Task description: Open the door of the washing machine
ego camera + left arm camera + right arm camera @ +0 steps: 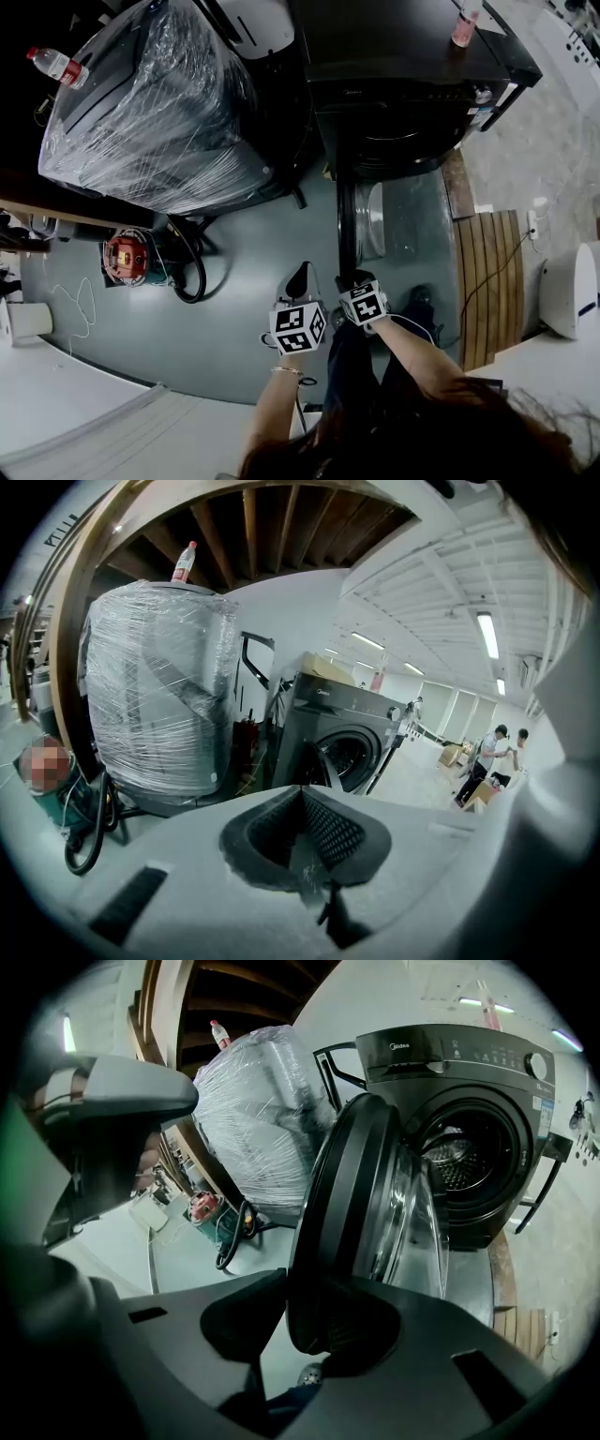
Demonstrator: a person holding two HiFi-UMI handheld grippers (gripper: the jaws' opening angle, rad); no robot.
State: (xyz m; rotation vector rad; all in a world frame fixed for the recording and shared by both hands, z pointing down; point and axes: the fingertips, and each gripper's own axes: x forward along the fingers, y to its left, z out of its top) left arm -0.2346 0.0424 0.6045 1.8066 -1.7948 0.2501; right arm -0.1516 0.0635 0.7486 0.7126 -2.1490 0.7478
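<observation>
The washing machine (403, 112) is seen standing on the grey floor (244, 319). Its round door (352, 1213) is swung wide open, so that the drum (464, 1162) is laid bare behind it. In the head view the door is seen edge-on, reaching out from the machine's front toward the two grippers.

The right gripper (319, 1312) is held at the door's outer rim. Its jaws are spread wide with the rim set between them, and no clamp on the rim can be made out. The left gripper (302, 791) is held just beside the right one, on its left and apart from the door. Its jaws are brought together, with nothing between them.

A large appliance wrapped in clear film (150, 103) is placed to the left of the washing machine, and a bottle (58, 66) is stood on top of it. Wooden boards (492, 281) are laid on the floor to the machine's right.
</observation>
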